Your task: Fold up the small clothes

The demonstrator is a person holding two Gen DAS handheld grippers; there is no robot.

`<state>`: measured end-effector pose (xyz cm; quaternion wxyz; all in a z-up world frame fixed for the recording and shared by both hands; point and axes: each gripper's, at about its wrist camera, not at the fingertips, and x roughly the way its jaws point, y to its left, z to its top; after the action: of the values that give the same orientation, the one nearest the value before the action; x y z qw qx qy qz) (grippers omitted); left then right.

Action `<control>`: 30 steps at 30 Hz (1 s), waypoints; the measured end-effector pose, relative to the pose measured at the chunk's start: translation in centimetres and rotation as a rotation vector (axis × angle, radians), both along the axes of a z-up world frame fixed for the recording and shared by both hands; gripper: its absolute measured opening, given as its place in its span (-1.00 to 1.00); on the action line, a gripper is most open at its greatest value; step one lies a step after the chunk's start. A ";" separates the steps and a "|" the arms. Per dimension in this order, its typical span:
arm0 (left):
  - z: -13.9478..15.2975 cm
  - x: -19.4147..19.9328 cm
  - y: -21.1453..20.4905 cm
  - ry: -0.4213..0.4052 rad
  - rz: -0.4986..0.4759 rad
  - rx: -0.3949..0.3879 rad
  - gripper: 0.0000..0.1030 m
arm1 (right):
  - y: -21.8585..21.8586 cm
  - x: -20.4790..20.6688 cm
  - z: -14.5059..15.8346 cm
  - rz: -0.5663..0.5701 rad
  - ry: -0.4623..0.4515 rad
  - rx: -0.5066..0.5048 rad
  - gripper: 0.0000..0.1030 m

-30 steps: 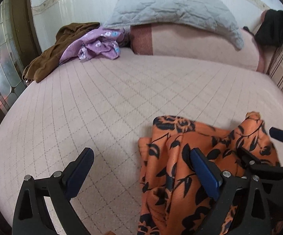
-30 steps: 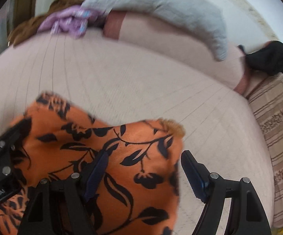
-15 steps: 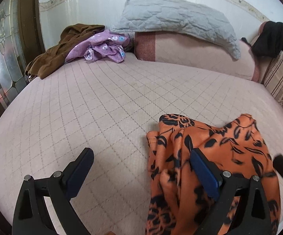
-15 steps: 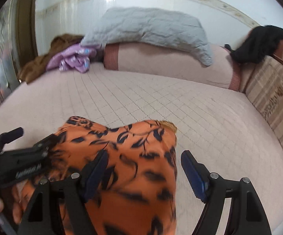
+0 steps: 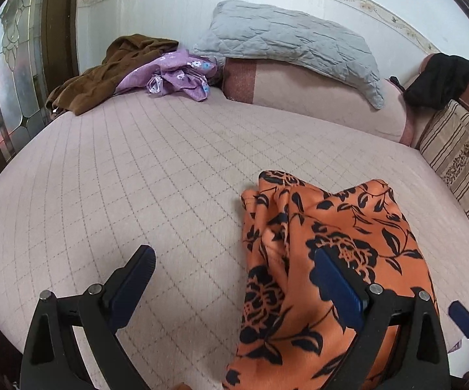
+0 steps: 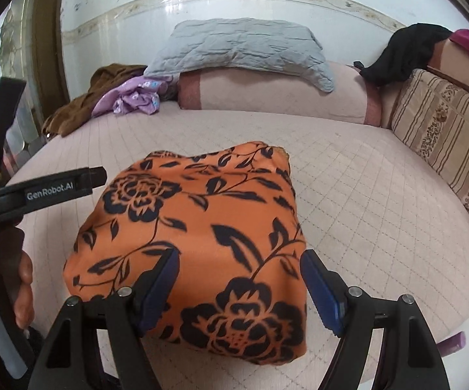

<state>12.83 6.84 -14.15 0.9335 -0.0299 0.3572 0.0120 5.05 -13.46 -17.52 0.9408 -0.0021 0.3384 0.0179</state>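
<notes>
A pink quilted mattress cover point(image 5: 143, 175) is spreading across the whole bed, its grid stitching showing clearly. At the head, a pink bolster point(image 6: 267, 94) with darker end bands is lying along the tiled wall point(image 6: 137, 9), and a grey quilted pillow point(image 5: 293, 42) is resting on top of it. In the far left corner a brown garment point(image 5: 104, 71) is lying crumpled, with a purple floral garment point(image 5: 176, 74) bunched against it, touching. On the right a striped floral cushion point(image 6: 445, 130) is leaning against the side, and a black cloth point(image 6: 403, 52) is draping over the corner above it. A stained-glass door panel point(image 5: 10, 74) is standing at the left edge.
</notes>
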 end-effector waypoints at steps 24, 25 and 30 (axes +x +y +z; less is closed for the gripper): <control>-0.6 -1.4 1.5 -0.008 0.021 -0.005 0.91 | 1.0 -0.6 -0.9 -0.015 -0.006 -0.039 0.58; -0.6 -1.4 1.4 -0.007 0.020 -0.005 0.91 | 1.1 -0.7 -0.7 -0.016 -0.015 -0.050 0.58; -0.5 -1.6 1.0 -0.022 0.012 0.014 0.91 | 1.5 -0.8 -0.2 -0.010 -0.036 -0.079 0.58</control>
<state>11.21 7.82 -14.61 0.9374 -0.0258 0.3468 0.0197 4.25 -12.01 -17.73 0.9461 -0.0377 0.3218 0.0000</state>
